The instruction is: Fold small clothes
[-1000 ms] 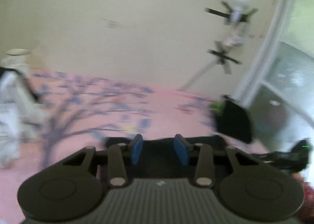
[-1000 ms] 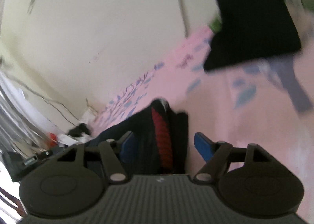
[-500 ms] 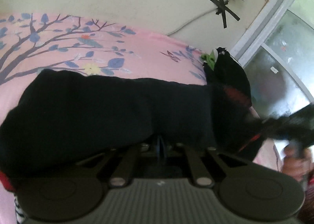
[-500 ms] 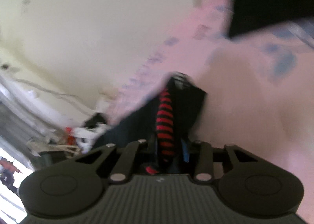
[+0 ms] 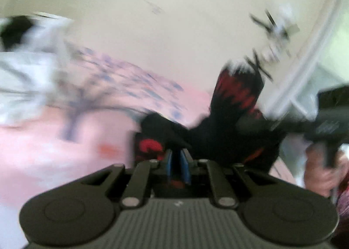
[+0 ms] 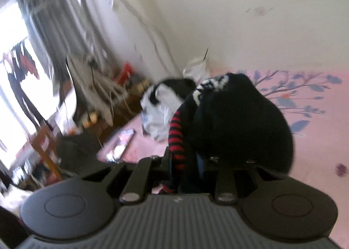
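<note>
A small black garment with red stripes (image 5: 229,122) hangs lifted above the pink bedsheet (image 5: 54,139). My left gripper (image 5: 177,162) is shut on one edge of it, blue pads nearly together with cloth between them. My right gripper (image 6: 185,161) is shut on the other part of the same garment (image 6: 235,122), whose red-and-black striped cuff hangs between the jaws. The right gripper and the hand holding it also show at the right of the left wrist view (image 5: 327,126). Both views are blurred.
The sheet has a blue tree print (image 6: 294,96). A white plastic bag (image 6: 159,113) and a phone (image 6: 121,144) lie on the bed's left part. Cluttered furniture and a window (image 6: 13,87) stand beyond. A cream wall with taped cables (image 5: 272,30) is behind.
Both grippers closed on the black garment and lifted it off the bed. The garment, spread wide half a second ago, now hangs bunched between them; both cameras have swung.
</note>
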`<act>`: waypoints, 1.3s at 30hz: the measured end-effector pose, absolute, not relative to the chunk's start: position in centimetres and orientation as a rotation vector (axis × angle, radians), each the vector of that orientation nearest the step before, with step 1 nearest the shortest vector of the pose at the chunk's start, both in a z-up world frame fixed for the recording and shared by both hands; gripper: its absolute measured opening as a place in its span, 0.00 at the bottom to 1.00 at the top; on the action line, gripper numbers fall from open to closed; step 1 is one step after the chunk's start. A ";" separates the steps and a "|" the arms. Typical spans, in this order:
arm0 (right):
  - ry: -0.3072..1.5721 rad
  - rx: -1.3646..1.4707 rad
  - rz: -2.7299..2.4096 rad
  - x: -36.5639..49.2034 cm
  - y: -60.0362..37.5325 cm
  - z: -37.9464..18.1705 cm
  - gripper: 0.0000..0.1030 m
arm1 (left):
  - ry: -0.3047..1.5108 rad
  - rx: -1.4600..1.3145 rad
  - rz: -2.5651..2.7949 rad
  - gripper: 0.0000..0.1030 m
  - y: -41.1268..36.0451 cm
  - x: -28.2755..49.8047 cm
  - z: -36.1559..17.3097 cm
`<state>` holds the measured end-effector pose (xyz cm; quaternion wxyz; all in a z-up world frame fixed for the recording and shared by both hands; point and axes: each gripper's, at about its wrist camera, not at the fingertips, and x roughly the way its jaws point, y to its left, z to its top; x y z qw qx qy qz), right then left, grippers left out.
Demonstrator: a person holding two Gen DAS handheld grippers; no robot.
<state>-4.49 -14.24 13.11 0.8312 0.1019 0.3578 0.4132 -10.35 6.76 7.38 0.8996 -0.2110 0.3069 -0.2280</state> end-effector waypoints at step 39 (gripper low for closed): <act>0.684 0.318 0.841 0.3 -15.2 8.2 0.00 | 0.708 -0.206 -0.255 0.69 3.0 -7.8 8.1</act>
